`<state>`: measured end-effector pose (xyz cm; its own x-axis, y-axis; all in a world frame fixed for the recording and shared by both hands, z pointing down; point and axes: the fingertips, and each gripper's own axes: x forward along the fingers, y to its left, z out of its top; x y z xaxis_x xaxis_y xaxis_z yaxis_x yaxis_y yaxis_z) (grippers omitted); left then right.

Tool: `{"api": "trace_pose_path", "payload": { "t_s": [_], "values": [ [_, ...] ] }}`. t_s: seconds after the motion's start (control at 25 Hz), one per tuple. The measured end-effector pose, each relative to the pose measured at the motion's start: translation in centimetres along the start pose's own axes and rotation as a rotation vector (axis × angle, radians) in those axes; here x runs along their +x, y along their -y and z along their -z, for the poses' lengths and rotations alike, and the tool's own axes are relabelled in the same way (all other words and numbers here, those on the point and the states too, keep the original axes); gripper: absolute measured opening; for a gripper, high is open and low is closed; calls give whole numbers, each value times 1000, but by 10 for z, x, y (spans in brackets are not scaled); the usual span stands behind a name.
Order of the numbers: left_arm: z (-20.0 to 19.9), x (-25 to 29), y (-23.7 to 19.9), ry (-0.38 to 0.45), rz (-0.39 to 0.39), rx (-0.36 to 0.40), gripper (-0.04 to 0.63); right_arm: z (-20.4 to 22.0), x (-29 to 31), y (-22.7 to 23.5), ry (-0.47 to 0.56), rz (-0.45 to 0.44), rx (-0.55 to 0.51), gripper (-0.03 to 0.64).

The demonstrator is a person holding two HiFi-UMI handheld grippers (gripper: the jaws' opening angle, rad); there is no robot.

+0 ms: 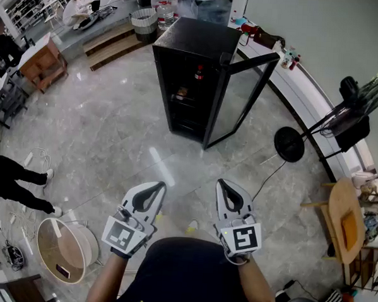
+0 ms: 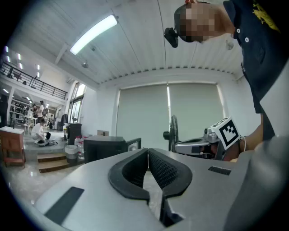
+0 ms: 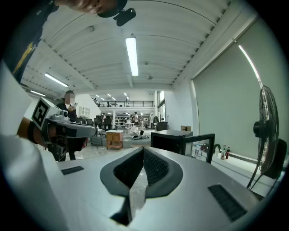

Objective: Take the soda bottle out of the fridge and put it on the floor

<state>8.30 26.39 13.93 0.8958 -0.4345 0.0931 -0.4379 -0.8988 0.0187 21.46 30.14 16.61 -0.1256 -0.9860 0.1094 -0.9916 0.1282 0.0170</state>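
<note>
A black fridge (image 1: 194, 56) stands a few steps ahead on the grey marble floor, its glass door (image 1: 239, 96) swung open to the right. On an upper shelf inside stands the soda bottle (image 1: 199, 72) with a red cap. My left gripper (image 1: 157, 188) and right gripper (image 1: 224, 187) are held low and near my body, well short of the fridge. Both are shut with nothing between the jaws. The fridge (image 2: 106, 148) also shows in the left gripper view and the fridge (image 3: 174, 140) in the right gripper view, far beyond the jaws.
A standing fan (image 1: 359, 105) with a round base (image 1: 288, 144) is right of the fridge, its cable trailing over the floor. A round wooden table (image 1: 343, 218) is at the right, a round tub (image 1: 64, 248) at the lower left. A person's legs (image 1: 14, 179) are at the left.
</note>
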Motion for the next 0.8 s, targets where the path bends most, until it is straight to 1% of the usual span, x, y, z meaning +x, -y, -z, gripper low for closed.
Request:
{"api": "trace_pose_path", "payload": {
  "t_s": [0.08, 0.24, 0.44, 0.52, 0.64, 0.8],
  "values": [
    [-2, 1, -3, -3, -6, -8, 19, 3, -1, 8, 0, 17, 15, -3],
    [-3, -8, -6, -3, -33, -65, 18, 17, -7, 25, -28, 48, 39, -3],
    [15, -23, -32, -65, -90, -89, 18, 40, 7, 31, -56, 60, 121, -3],
    [22, -27, -48, -81, -107, -99, 18, 44, 21, 31, -60, 62, 140, -3],
    [29, -27, -80, -88, -122, -121, 18, 40, 48, 25, -64, 63, 131, -3],
    [29, -10, -132, -72, -106, -118, 19, 29, 89, 15, -75, 77, 103, -3]
  ]
}}
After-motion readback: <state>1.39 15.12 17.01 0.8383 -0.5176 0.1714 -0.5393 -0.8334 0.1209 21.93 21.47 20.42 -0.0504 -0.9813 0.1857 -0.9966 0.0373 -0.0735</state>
